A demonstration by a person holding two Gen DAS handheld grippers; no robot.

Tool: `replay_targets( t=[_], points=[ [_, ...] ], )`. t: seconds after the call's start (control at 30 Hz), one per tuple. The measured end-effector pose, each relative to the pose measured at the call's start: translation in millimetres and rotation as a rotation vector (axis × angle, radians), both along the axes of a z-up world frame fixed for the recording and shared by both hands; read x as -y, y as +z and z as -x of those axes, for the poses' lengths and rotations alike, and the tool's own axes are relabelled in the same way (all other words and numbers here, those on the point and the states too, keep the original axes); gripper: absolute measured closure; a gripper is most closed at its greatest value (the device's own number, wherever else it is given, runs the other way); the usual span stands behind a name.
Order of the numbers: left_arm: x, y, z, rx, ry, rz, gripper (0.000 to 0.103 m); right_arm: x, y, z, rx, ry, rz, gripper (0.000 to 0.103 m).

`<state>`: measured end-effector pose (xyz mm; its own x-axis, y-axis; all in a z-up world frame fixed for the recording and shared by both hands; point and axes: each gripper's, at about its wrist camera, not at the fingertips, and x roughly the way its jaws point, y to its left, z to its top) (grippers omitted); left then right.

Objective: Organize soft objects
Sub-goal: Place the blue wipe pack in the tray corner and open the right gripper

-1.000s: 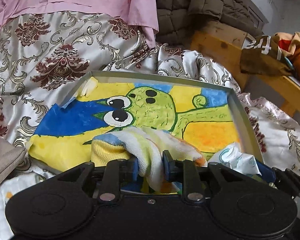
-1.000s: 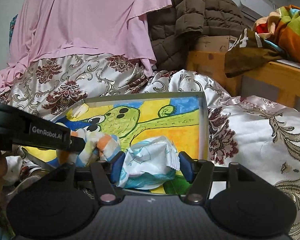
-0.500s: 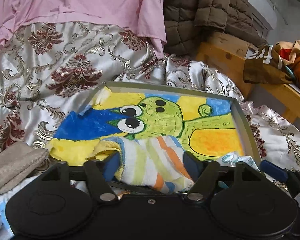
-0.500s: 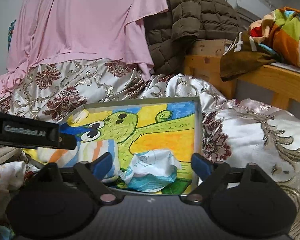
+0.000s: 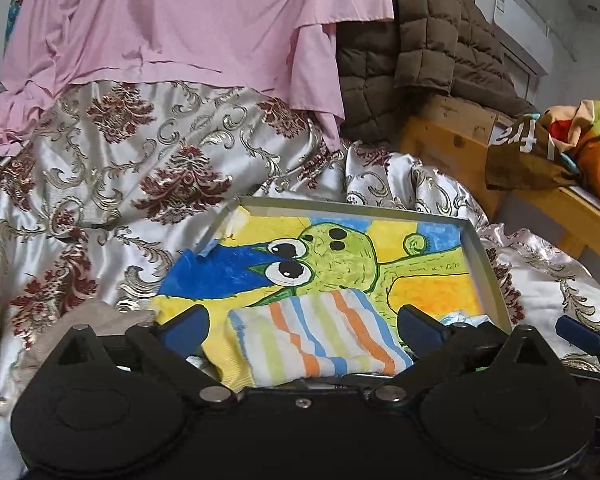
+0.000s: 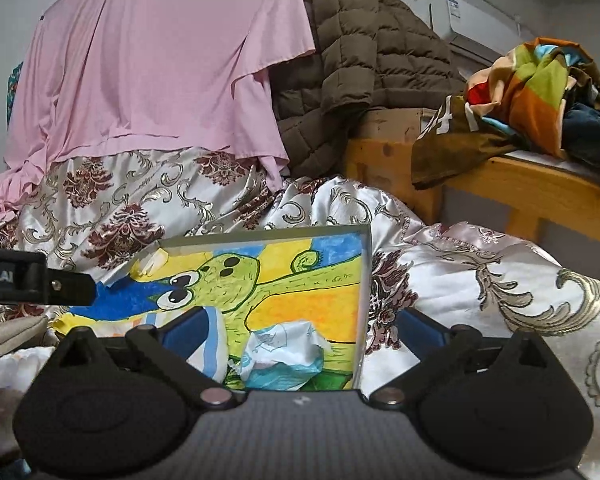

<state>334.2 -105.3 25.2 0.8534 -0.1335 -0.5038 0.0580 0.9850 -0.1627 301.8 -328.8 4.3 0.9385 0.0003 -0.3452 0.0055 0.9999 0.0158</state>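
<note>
On the tray (image 5: 486, 264), near its front edge, lies the striped sock (image 5: 320, 340), spread flat over the painted frog lining; just beside it toward the tray's right wall sits the crumpled white-and-blue cloth (image 6: 284, 356). Left tongs (image 5: 302, 320) stand wide and their jaws are opening, the sock lying between them but no pad pressing on it. Right tongs (image 6: 300, 324) are likewise wide and opening, with the cloth between the jaws and free of them. Both pieces look released, so the step in hand reads as the drop-off into the tray. Around the tray spreads the bed's satin cover (image 5: 120, 208); a beige cloth (image 5: 96, 316) and some white fabric (image 6: 8, 368) lie off the tray's left side, apparently not yet sorted. A pink garment (image 5: 180, 20) and brown jacket (image 6: 360, 40) hang behind. Next move probably calls for lifting both tongs clear without snagging the sock, then swinging the left ones toward the beige cloth, jaws kept wide for a soft, bunched grip
</note>
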Motion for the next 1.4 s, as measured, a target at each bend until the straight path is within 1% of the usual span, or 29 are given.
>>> replay_targets(
  t=[0.17, 0.3, 0.63, 0.77, 0.9, 1.07, 1.4],
  points=[
    [-6, 8, 17, 0.015, 0.006, -0.002, 0.001, 0, 6, 13, 0.012, 0.000, -0.007, 0.000],
    [-10, 12, 31, 0.025, 0.002, -0.012, 0.001, -1, 9, 24, 0.004, 0.015, -0.012, 0.000],
    [-22, 14, 67, 0.041, -0.001, -0.026, 0.001, -13, 19, 52, 0.018, 0.042, 0.034, 0.000],
    [-26, 15, 82, 0.073, 0.015, -0.040, 0.001, -19, 19, 63, 0.026, 0.048, 0.056, 0.000],
    [-29, 14, 98, 0.085, 0.028, -0.053, 0.001, -22, 17, 72, 0.022, 0.045, 0.063, 0.000],
    [-34, 13, 122, 0.110, 0.045, -0.042, 0.001, -27, 17, 88, 0.020, 0.061, 0.076, 0.000],
    [-42, 6, 168, 0.146, 0.039, -0.034, 0.001, -43, 21, 127, 0.025, 0.099, 0.104, 0.000]
  ],
)
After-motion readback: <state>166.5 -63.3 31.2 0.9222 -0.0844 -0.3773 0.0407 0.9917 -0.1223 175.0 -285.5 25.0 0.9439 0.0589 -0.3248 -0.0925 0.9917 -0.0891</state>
